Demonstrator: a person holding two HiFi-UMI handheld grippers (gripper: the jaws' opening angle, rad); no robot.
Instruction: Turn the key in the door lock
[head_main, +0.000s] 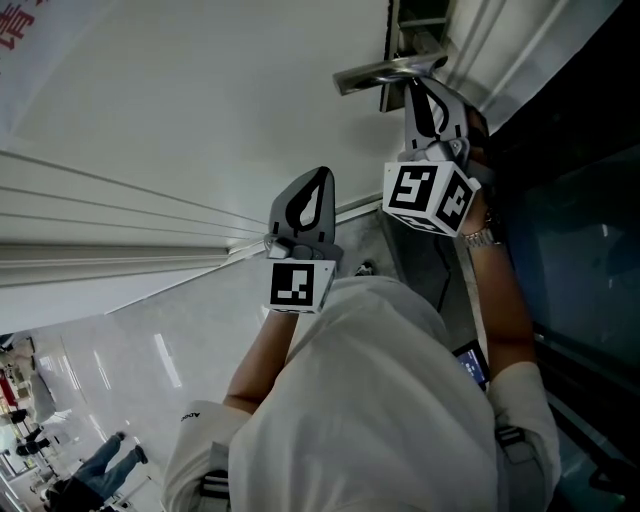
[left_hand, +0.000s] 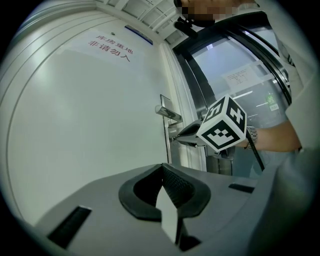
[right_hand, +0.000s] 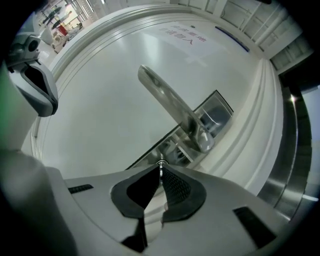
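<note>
The white door (head_main: 200, 120) has a silver lever handle (head_main: 385, 72) on a metal lock plate (right_hand: 212, 112). My right gripper (right_hand: 160, 167) is level against the plate just below the handle (right_hand: 170, 105). Its jaws are shut on the small metal key (right_hand: 161, 163), whose tip shows at the pads. In the head view the right gripper (head_main: 414, 84) hides the key. My left gripper (head_main: 321, 174) is held off to the left of the lock, away from the door, shut with nothing between its pads. From the left gripper view the right gripper (left_hand: 176, 138) reaches the door edge.
A raised door frame (right_hand: 260, 125) and dark glass panels (head_main: 580, 250) stand right of the lock. A sign with red print (left_hand: 111, 47) is high on the door. People walk on the glossy floor (head_main: 90, 470) far at the lower left.
</note>
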